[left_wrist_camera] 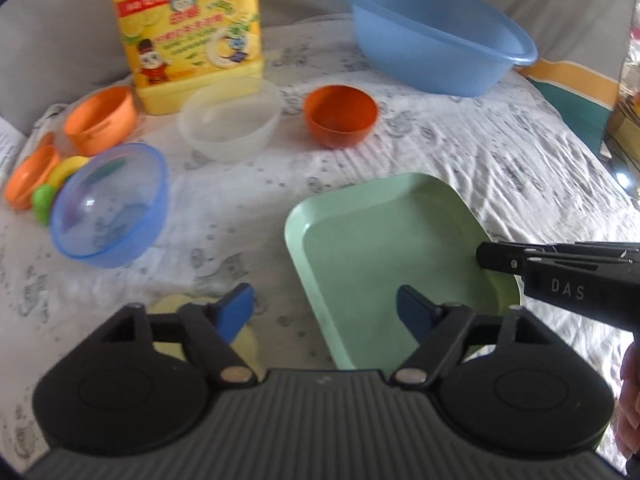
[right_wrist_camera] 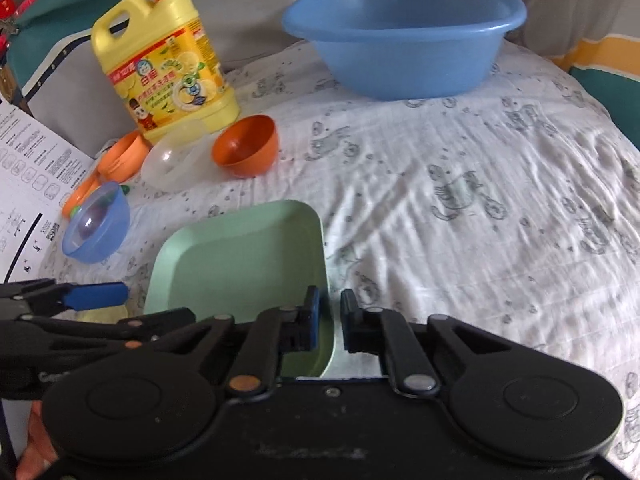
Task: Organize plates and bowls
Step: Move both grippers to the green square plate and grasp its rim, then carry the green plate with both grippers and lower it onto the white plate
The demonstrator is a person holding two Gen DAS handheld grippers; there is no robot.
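Step in hand: right tool (right_wrist_camera: 330, 316) clamping near rim of green plate (right_wrist_camera: 240, 252) — left tool (left_wrist_camera: 324, 312) spread wide, holding nothing. Next, likely: lift plate level, carry clear of small bowls.

Both views: soft, diffuse daylight, moderately bright, no hard shadows. Light seems to come from the far right; a blown-out glare spot sits at the right edge of the left wrist view. The patterned sheet (right_wrist_camera: 460, 200) shows low-contrast wrinkle shading only. Strong fisheye distortion: dark vignette at all corners, straight edges bowed near the rim. Overall softness and slight motion blur; label print on the yellow detergent bottle (left_wrist_camera: 188, 36) unreadable in the left view, somewhat sharper in the right. Specular highlight on the clear blue bowl (left_wrist_camera: 108, 204). Nearest black housings underexposed, little detail.
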